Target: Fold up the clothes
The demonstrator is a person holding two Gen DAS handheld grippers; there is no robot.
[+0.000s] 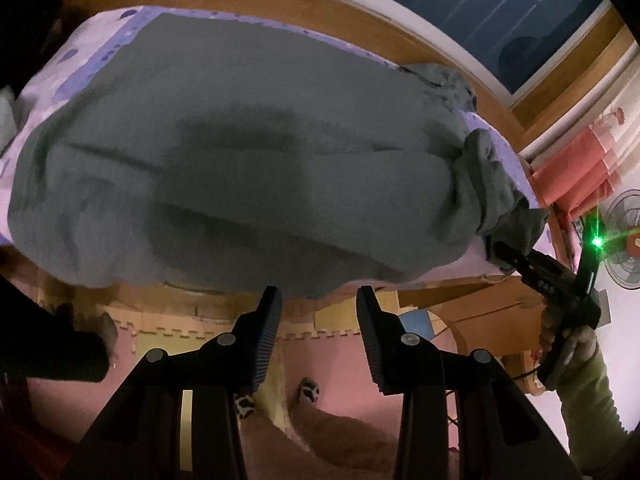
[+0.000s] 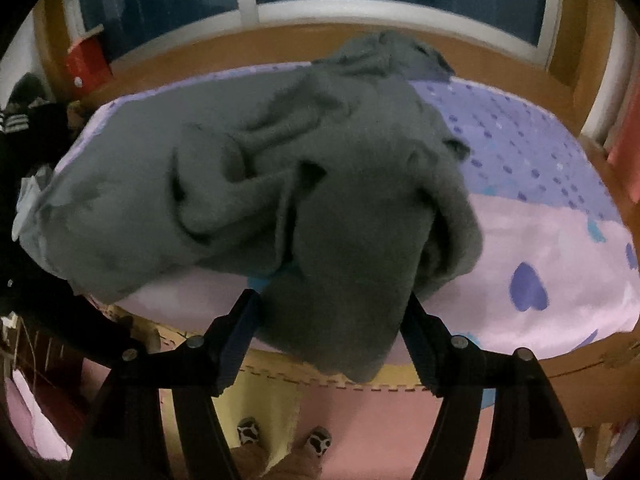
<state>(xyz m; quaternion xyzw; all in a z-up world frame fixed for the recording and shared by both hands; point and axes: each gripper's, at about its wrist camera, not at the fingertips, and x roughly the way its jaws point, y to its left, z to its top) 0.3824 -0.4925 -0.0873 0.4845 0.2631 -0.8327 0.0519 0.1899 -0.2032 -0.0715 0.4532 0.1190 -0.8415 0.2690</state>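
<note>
A dark grey garment (image 1: pixel 240 140) lies spread over the bed, its right sleeve bunched up near the bed's right side. My left gripper (image 1: pixel 319 294) stands open at the near edge of the bed, the garment's hem just beyond its fingertips and nothing pinched between them. At the right of the left wrist view, a hand in a green sleeve holds my right gripper (image 1: pixel 502 254) with its tip at the bunched sleeve. In the right wrist view the garment (image 2: pixel 320 160) is rumpled. A thick fold of it hangs loose between the wide-open fingers of my right gripper (image 2: pixel 332 312).
The bed sheet (image 2: pixel 540 220) is pink and purple with hearts and dots. A wooden bed frame (image 1: pixel 280 12) and a dark window (image 1: pixel 500 8) lie behind. A fan (image 1: pixel 624 240) stands at the right. The person's slippered feet (image 2: pixel 320 440) stand on a pink floor mat (image 1: pixel 340 360).
</note>
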